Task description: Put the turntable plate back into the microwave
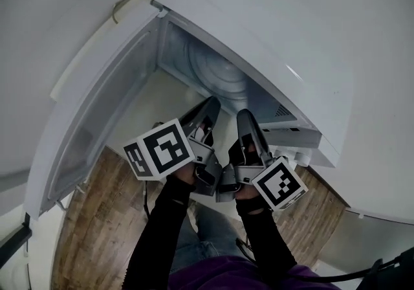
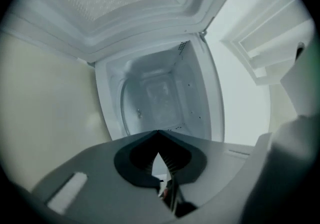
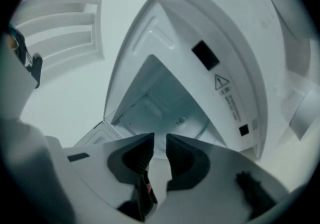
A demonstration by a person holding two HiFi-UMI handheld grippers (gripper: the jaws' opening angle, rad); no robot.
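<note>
The left gripper (image 2: 159,131) has its fingers pressed together on nothing. The right gripper (image 3: 160,139) has its fingers slightly spread and empty. Both hover at the open mouth of the microwave (image 1: 272,17). The turntable plate (image 1: 223,78) lies inside, partly hidden, its glass faint. The door (image 1: 97,107) stands wide at the left.

Brown wood-plank floor (image 1: 90,230) down below, plain pale wall (image 1: 45,10) behind, soft even light, whole place looks kinda dim and greyish.
</note>
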